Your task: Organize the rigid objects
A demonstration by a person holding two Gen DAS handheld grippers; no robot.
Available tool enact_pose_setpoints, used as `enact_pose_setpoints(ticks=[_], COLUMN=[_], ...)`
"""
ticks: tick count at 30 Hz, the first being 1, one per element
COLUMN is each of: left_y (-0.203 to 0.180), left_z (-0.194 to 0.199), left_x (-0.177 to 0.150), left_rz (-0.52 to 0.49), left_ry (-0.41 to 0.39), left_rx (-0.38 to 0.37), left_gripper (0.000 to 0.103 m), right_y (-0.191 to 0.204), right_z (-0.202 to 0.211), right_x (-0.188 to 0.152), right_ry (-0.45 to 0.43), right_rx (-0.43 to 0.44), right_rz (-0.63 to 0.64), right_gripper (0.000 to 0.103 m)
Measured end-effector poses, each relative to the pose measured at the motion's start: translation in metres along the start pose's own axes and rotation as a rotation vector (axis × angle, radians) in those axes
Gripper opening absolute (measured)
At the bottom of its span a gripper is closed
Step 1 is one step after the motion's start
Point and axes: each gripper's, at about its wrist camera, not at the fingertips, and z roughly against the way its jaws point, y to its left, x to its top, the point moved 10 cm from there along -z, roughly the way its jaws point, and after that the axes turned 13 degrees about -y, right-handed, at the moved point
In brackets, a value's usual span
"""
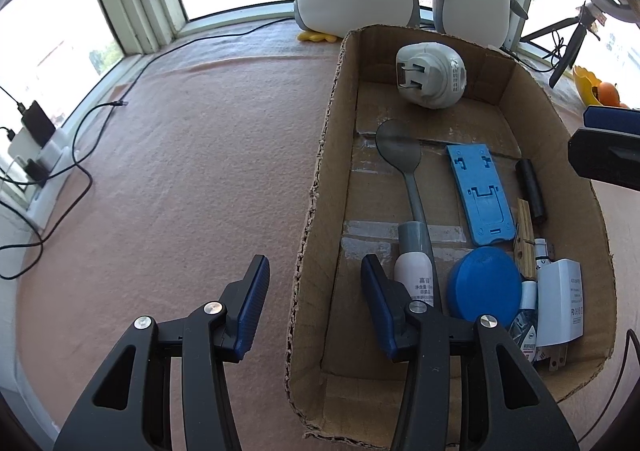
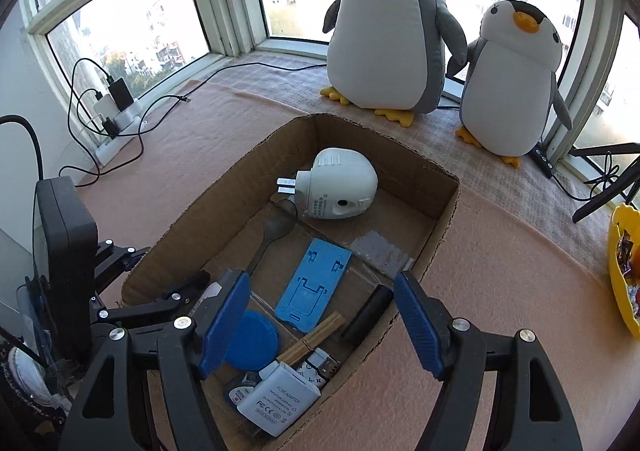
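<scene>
At the far left we see chargers and black cables (image 1: 36, 131) by the window, then bare pink cloth (image 1: 180, 171). Our left gripper (image 1: 312, 263) stands with its jaws narrowly apart astride the left wall of the cardboard box (image 1: 320, 171), one pad outside and one inside; neither pad appears to press the wall. Inside the box, from left to right, lie a grey spoon (image 1: 400, 147) with a white bottle (image 1: 416, 275) by its handle, a blue lid (image 1: 484, 283), a blue stand (image 1: 480, 195), a wooden clip (image 1: 526, 239), a black cylinder (image 1: 530, 187) and a white adapter (image 1: 560, 299). A white plug-in device (image 1: 432, 75) sits at the far end. Our right gripper (image 2: 320, 279) hangs with its jaws wide over the box's near right corner, holding nothing. Two plush penguins (image 2: 388, 23) stand behind.
</scene>
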Motion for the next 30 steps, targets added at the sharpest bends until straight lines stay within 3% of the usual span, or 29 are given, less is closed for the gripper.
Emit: enact_pose_setpoints(ticks=[7, 17, 20, 25, 30], left_y=[0.0, -0.004, -0.004, -0.008, -0.012], left_z=[0.021, 0.076, 0.096, 0.125, 0.148], left_x=[0.011, 0.036, 0.043, 0.056, 0.064], left_rz=[0.009, 0.016, 0.026, 0.016, 0.032], left_ry=[-0.033, -0.114, -0.145, -0.195, -0.231], left_rx=[0.0, -0.011, -0.017, -0.016, -0.03], left_gripper=[0.047, 0.047, 0.057, 0.058, 0.067], right_y=[-0.007, -0.003, -0.002, -0.004, -0.006], right_z=[0.034, 0.088, 0.104, 0.131, 0.156], right_x=[0.0, 0.008, 0.01, 0.012, 0.014], right_ry=[-0.034, -0.103, -0.124, -0.159, -0.194], right_rx=[-0.073, -0.105, -0.113, -0.128, -0.146], right_rz=[-0.016, -0.047, -0.062, -0.087, -0.108], right_gripper=[0.072, 0.076, 0.078, 0.08, 0.083])
